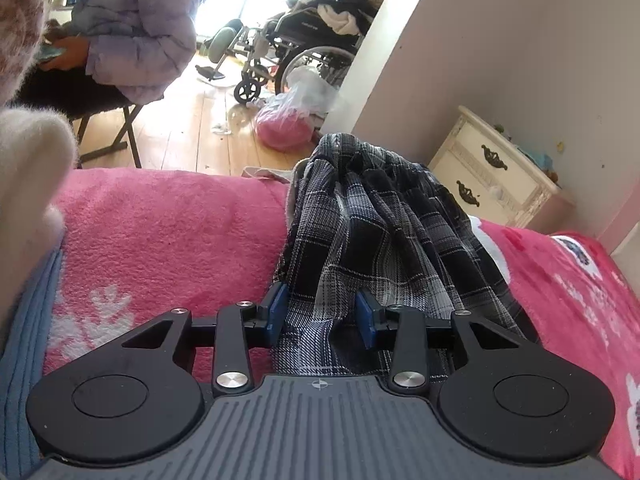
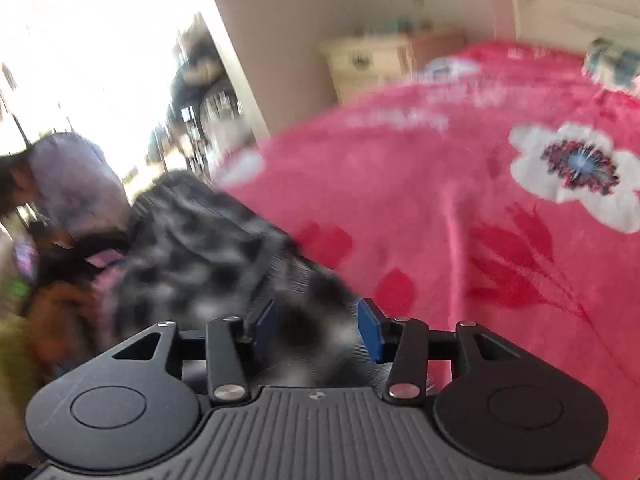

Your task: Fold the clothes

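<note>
Left wrist view: left gripper low over the plaid garment, jaws apart with a bunched ridge of the cloth standing between the blue pads. No clamp visible; gap on both sides of the ridge, so straddling rather than gripping, probably lined up to pinch that edge. Garment heaped and rumpled on the pink blanket, far end rising in a peak toward the bed edge, near end running under the gripper. Not flat, no clean fold line visible, so not in a folded state. White nightstand beyond the garment to its right, by the wall. Blue ribbed cloth and a fluffy white piece left of the garment, at the frame edge; what they belong to can't be told. Seated person in a lilac padded jacket beyond the garment on the left, wheelchair piled with clothes and a plastic bag on the wood floor further behind it.

Right wrist view: heavy motion blur. Right gripper with jaws apart, over the near corner of the same plaid garment; dark checked cloth seen in the gap, but contact can't be told through the blur. Floral pink blanket spread bare to the right of the garment, likely the open area for laying it out flat. Nightstand beyond the garment, upper middle.

Judgement: both grippers at one end of the garment, suited to a two-point pick for spreading or doubling over; which of these can't be settled from here.
</note>
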